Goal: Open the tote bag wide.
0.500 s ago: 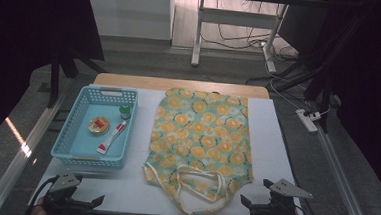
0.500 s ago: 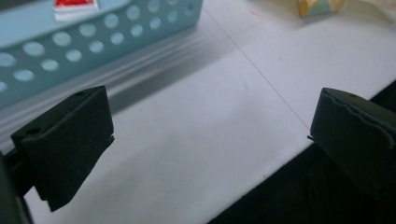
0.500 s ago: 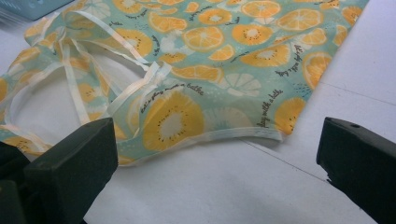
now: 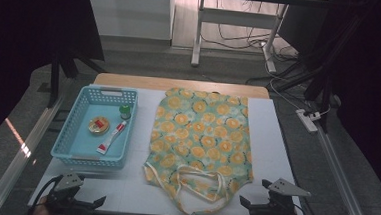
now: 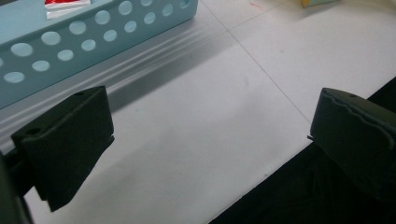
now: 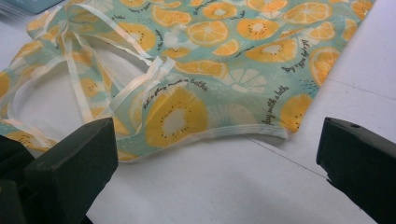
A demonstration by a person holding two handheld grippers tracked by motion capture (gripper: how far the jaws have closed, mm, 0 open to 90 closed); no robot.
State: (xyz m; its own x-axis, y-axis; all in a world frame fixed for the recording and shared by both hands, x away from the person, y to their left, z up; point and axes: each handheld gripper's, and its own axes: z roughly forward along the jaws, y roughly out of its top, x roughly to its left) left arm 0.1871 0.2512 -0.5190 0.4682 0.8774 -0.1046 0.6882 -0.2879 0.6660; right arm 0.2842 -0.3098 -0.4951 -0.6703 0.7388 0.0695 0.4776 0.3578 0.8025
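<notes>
The left gripper (image 4: pixel 80 201) and the right gripper (image 4: pixel 260 204) rest at the near edge of the white table (image 4: pixel 133 184) — jaws spread wide, nothing held. Just beyond the right gripper lies a flat green cloth tote bag printed with orange slices (image 4: pixel 201 138), handles toward the person. Ahead of the left one sits a perforated light-blue plastic basket (image 4: pixel 70 153) — holding a red-and-white tube (image 4: pixel 111 137), a round tin (image 4: pixel 98 125) and a green-capped bottle (image 4: pixel 124 111).

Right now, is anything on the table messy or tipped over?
Nothing is spilled or broken. The fruit-print bag lies flat, but its handles are loosely looped and crossed at the near end. In the blue basket, the tube lies slanted beside the round tin; the small green-capped bottle stands upright.
</notes>
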